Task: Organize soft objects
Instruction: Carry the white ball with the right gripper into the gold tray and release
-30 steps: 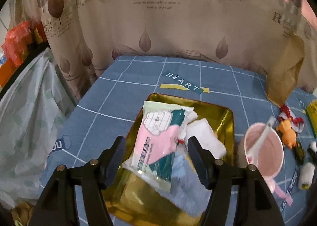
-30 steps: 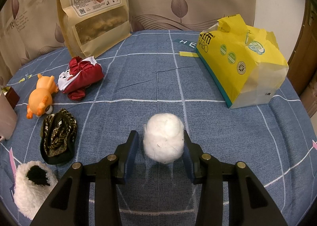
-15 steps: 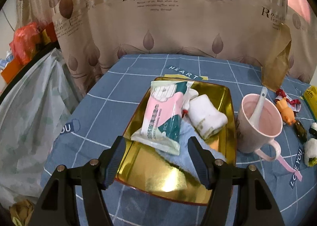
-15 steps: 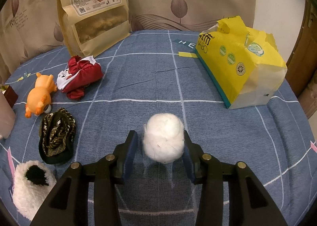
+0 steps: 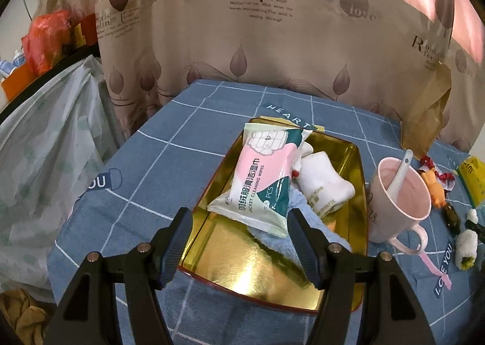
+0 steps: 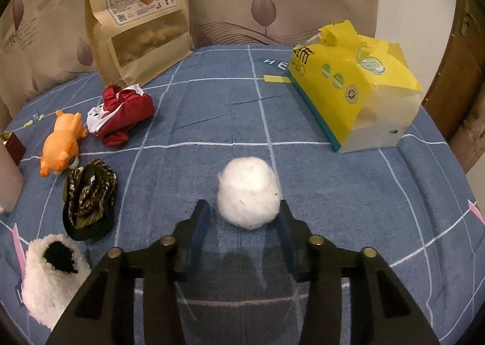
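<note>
Presently we have the right gripper lowered around the white fluffy ball, which rests on the blue checked tablecloth in front of the yellow bag. Its jaws have just been closing with the ball between them, yet a sliver of cloth shows between the left pad and the fluff, and on the right side contact cannot be confirmed, so we treat the ball as straddled, not gripped. We judge 3 risks from here. 1: the ball sits at the very tips of the fingers, so closing further may squeeze it forward and out. 2: the fluff compresses readily, so a light grip may let it slide free on the lift. 3: fingers held this low may catch the tablecloth and drag it. The right gripper is pitched steeply down, both fingers level with each other and close to the cloth. The left gripper hangs open and empty above the near end of the gold tray, likewise pitched down. The tray already holds a wipes pack, a white sock and a blue towel. We judge the tray the likely destination for the ball. A pink mug stands just beside the tray and could be struck in transit.
</note>
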Demonstrator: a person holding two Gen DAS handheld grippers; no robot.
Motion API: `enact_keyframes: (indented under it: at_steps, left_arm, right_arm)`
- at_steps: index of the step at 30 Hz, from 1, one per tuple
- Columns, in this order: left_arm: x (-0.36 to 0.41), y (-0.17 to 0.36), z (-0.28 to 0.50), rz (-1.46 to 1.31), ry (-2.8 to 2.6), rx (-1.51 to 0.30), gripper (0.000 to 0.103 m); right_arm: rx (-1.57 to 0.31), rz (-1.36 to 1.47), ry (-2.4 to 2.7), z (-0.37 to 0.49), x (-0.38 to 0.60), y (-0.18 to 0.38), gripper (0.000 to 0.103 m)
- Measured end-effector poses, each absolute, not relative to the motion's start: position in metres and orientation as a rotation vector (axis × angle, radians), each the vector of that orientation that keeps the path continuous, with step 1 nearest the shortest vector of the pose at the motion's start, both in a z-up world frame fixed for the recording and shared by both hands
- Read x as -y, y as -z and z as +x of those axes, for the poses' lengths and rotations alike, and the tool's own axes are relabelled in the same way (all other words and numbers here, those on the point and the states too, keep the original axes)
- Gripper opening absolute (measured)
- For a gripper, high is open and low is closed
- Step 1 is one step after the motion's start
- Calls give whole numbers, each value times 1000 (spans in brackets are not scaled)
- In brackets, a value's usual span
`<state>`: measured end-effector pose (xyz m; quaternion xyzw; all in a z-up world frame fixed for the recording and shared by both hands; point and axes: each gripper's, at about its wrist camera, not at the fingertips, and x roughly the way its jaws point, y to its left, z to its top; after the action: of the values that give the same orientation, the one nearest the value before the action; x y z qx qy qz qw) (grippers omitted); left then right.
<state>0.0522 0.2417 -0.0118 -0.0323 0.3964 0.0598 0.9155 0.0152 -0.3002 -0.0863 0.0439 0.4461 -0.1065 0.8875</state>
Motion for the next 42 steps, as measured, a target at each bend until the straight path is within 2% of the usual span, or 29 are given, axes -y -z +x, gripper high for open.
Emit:
enact_keyframes:
  at_steps: [4,5,9,14,22,31,42]
  left_arm:
    - [-244,12,51,-81,-125,-817,66]
    - [-244,13,52,-85,-125,-819,66]
    - [-246,13,52,-89,-130,-822,66]
    - [-249,14,52,-99,-127,-828,66]
    - [-255,14,53,-117,-156,-826,66]
    - [-275,13,50,-182,-209,-810,66]
    - [-296,12,47,-253,-261,-799,66]
  right_arm:
    - [-926,98,237,19,299,86,31]
    - [-925,97,240,19,299,85,24]
    - [-928,80,257,23,294,84,19]
    - [-916,62,260,26,285,75,18]
    - [-826,34,139,34,236,27,18]
    - [-771,-33,-162,45,117,-10,18]
    - [-781,-125,-480,41,-30,-12,18]
